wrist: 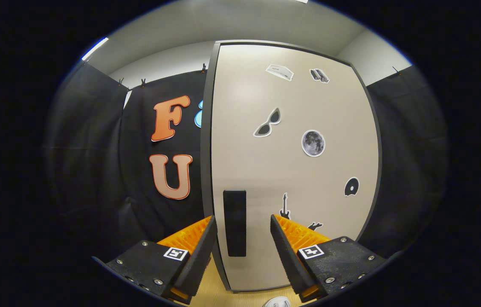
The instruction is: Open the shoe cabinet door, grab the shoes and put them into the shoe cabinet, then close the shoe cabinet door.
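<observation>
Gripper (240,221) held level and facing the shoe cabinet door (296,170) nearly square on, fingers spread wide with nothing clamped between them. Left fingertip (210,221) just off the door's near vertical edge, at about 9 o'clock from the handle; right fingertip (273,219) over the door face at about 3 o'clock from it. Dark vertical handle (234,223) sitting in the gap between the fingers, slightly nearer the left one; contact with either finger impossible to judge.

Door shut or nearly so, pale and flat, framed by a dark edge strip (205,140) running from 12 to 6 o'clock just left of the handle. Stickers scattered over the face: sunglasses (268,123) at about 1 o'clock from the handle, a moon (313,143) farther right, a disc (351,186) toward 3 o'clock, a guitar (284,206) just above the right fingertip, and two small ones near the top.

Open room to the left of the door edge, backed by the black cloth wall (91,149). Less room at the right, where the door's far edge meets more black cloth. Light wooden surface (210,290) below the fingers at 6 o'clock, with part of a pale object (277,302), possibly a shoe, too cut off to identify.
</observation>
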### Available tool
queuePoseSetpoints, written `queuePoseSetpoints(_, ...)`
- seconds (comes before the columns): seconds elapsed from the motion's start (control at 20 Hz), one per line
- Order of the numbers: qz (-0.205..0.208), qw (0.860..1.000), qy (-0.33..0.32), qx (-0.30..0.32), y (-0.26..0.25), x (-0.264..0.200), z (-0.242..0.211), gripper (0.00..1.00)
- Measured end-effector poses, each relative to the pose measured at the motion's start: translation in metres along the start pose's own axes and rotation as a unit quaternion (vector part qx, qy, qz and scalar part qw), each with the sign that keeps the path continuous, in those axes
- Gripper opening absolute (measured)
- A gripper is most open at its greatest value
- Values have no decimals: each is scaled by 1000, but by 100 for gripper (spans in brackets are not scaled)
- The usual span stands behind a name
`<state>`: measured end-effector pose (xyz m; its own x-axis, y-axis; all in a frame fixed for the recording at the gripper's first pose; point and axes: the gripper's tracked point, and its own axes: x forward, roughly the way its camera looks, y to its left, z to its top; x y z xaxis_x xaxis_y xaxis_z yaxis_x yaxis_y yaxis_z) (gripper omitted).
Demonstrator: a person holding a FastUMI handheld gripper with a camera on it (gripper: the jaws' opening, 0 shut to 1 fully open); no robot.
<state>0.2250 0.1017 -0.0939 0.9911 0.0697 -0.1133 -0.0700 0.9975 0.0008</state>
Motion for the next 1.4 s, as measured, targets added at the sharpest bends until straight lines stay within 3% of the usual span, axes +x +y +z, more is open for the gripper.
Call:
queuePoseSetpoints(0.4, -2, 1000, 6, -16, 4, 34, -11, 67)
queuePoseSetpoints(0.85, 3, 1000, 17, -20, 12, 47, -18, 37)
queuePoseSetpoints(1.4, 22, 999, 24, -6, 13, 26, -16, 28)
